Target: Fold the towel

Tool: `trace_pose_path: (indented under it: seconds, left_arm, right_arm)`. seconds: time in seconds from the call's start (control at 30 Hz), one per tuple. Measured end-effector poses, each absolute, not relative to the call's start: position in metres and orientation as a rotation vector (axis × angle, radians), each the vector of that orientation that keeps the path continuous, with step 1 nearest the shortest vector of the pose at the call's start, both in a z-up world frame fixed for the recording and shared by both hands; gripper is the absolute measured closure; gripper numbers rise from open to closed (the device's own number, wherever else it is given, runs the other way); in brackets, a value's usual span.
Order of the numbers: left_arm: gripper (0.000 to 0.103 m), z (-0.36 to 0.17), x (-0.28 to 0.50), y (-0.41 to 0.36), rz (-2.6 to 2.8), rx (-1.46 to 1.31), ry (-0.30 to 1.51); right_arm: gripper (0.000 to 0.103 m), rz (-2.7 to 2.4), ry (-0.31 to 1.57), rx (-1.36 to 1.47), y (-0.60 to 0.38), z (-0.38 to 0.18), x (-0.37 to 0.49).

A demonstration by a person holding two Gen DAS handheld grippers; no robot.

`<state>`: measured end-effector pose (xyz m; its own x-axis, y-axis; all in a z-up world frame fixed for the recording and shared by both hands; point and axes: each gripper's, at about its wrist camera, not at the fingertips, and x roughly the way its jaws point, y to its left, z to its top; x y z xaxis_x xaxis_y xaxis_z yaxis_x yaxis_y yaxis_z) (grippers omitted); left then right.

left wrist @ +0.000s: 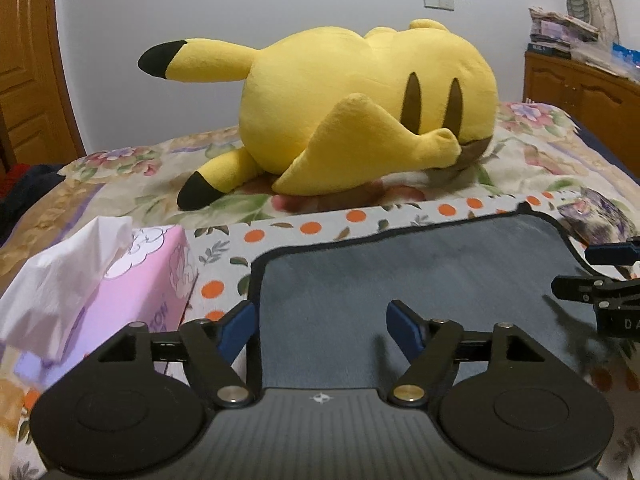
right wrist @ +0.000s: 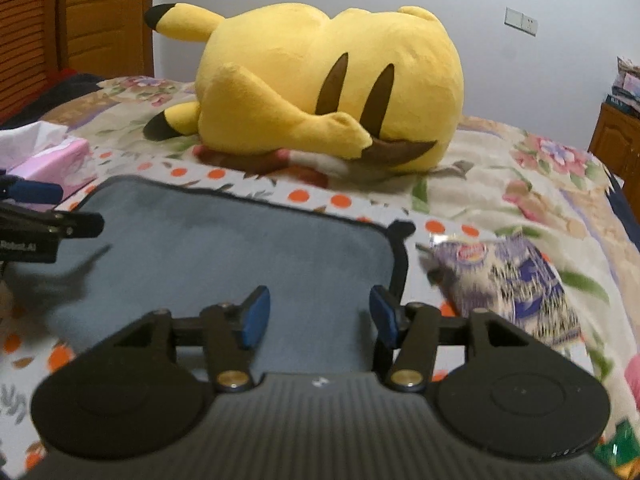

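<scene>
A grey-blue towel (left wrist: 400,272) with a dark hem lies flat on the bed; it also shows in the right wrist view (right wrist: 224,248). My left gripper (left wrist: 322,322) is open, its blue pads spread over the towel's near left corner area, holding nothing. My right gripper (right wrist: 320,312) is open above the towel's near right edge, holding nothing. Each gripper shows at the side of the other's view: the right one (left wrist: 600,276) and the left one (right wrist: 44,212).
A big yellow plush toy (left wrist: 352,112) lies on the floral bedspread (left wrist: 120,184) behind the towel. A pink tissue box (left wrist: 132,280) stands left of the towel. A purple snack bag (right wrist: 516,276) lies right of it. A wooden cabinet (left wrist: 580,92) stands at the far right.
</scene>
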<state>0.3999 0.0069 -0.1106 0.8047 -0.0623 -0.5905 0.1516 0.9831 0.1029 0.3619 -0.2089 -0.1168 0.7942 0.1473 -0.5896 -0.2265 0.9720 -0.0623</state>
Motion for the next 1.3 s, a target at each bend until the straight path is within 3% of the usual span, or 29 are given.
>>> trace_pose_path:
  seconds: [0.27,0.8,1.03,1.17,1.3]
  left_arm:
    - [0.020,-0.105,0.368,0.001,-0.132,0.154,0.645]
    - [0.011,-0.089,0.311,-0.012,-0.179,0.172,0.653]
    - [0.009,-0.083,0.290,-0.017,-0.181,0.172,0.668]
    - [0.007,-0.078,0.277,-0.017,-0.185,0.161,0.672]
    - [0.002,-0.072,0.265,-0.020,-0.174,0.176,0.663]
  right_arm:
    - [0.035,0.204,0.630,-0.095,-0.217,-0.108,0.327]
    - [0.026,0.209,0.605,-0.067,-0.229,-0.089,0.267]
    - [0.016,0.190,0.603,-0.051,-0.234,-0.084,0.250]
    - [0.005,0.184,0.595,-0.046,-0.236,-0.077,0.239]
    - [0.004,0.183,0.591,-0.041,-0.237,-0.071,0.229]
